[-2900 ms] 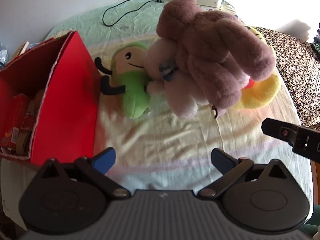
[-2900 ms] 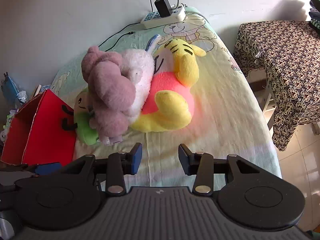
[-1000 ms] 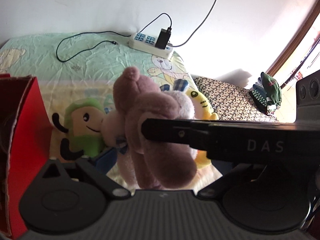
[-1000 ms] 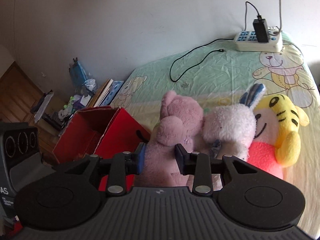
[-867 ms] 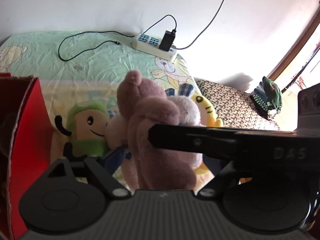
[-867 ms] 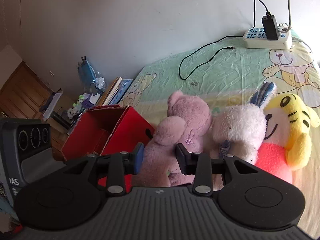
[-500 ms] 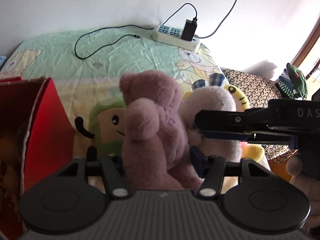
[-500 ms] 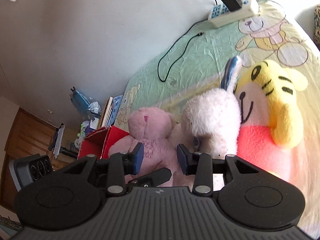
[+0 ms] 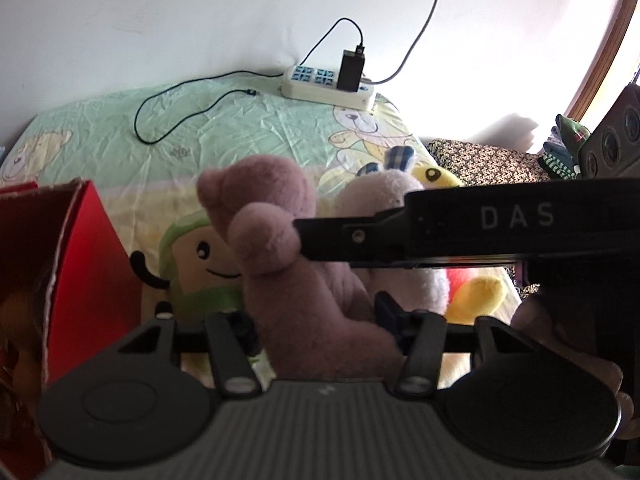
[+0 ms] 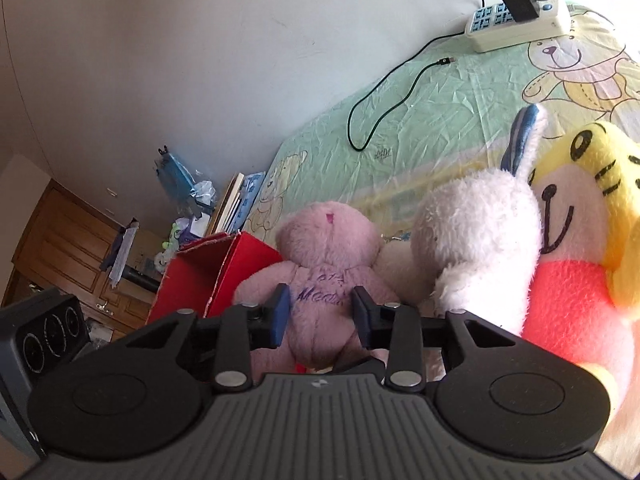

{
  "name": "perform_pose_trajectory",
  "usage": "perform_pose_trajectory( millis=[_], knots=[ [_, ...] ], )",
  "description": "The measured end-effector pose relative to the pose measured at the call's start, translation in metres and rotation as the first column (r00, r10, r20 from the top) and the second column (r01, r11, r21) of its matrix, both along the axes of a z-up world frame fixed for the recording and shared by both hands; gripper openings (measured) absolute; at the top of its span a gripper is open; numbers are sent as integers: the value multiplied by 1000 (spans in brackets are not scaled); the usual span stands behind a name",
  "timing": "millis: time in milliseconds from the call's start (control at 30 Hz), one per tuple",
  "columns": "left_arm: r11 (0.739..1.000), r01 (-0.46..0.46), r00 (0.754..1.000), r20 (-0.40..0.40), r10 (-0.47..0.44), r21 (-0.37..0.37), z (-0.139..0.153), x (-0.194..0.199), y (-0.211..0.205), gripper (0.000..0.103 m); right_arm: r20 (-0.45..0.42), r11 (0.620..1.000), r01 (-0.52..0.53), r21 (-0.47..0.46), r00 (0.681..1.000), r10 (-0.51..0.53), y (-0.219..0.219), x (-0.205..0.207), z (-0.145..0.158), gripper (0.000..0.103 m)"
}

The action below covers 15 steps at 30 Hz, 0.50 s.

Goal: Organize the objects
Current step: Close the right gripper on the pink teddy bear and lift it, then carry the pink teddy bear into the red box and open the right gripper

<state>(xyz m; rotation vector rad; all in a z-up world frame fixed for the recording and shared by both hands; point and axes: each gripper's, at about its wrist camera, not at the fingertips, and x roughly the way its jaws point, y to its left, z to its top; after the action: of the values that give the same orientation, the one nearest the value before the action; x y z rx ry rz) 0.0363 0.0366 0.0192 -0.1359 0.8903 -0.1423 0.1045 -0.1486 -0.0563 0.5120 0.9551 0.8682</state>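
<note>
A pink plush bear (image 9: 288, 256) stands upright on the bed. My left gripper (image 9: 316, 324) is shut on its lower body. In the right wrist view the bear (image 10: 324, 264) shows from behind, and my right gripper (image 10: 318, 312) has its jaws around the bear's back, pads on both sides. The right gripper's body crosses the left wrist view as a black bar (image 9: 460, 224). Beside the bear sit a green plush (image 9: 196, 256), a white rabbit plush (image 10: 476, 236) and a yellow tiger plush (image 10: 580, 216). A red cardboard box (image 9: 72, 264) stands open at the left.
A white power strip (image 9: 328, 86) with a black charger and a black cable (image 9: 192, 96) lies at the bed's far end by the wall. A patterned side table (image 9: 488, 160) stands at the right. Books and bags (image 10: 224, 200) lie beyond the box.
My left gripper has closed on the bear's lower body. My right gripper has moved in behind the bear, and its jaws now sit around the bear's back. The bear now stands upright.
</note>
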Motion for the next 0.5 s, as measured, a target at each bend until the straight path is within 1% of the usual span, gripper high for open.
perform_pose_trajectory(
  millis=[67, 167, 333, 500],
  knots=[
    [1000, 0, 1000, 5, 1, -23, 4, -3, -2, 55, 3, 1000, 4, -6, 1000, -4, -3, -3, 2, 37],
    [999, 6, 999, 42, -4, -54, 16, -13, -5, 55, 22, 1000, 19, 14, 1000, -20, -10, -12, 10, 37],
    [999, 2, 994, 106, 3, -41, 36, -33, -7, 55, 98, 999, 31, 40, 995, -35, -13, -31, 31, 37],
    [1000, -11, 988, 151, 14, -21, 52, -53, 10, 55, 158, 998, 15, 64, 987, -25, -1, -45, 43, 37]
  ],
)
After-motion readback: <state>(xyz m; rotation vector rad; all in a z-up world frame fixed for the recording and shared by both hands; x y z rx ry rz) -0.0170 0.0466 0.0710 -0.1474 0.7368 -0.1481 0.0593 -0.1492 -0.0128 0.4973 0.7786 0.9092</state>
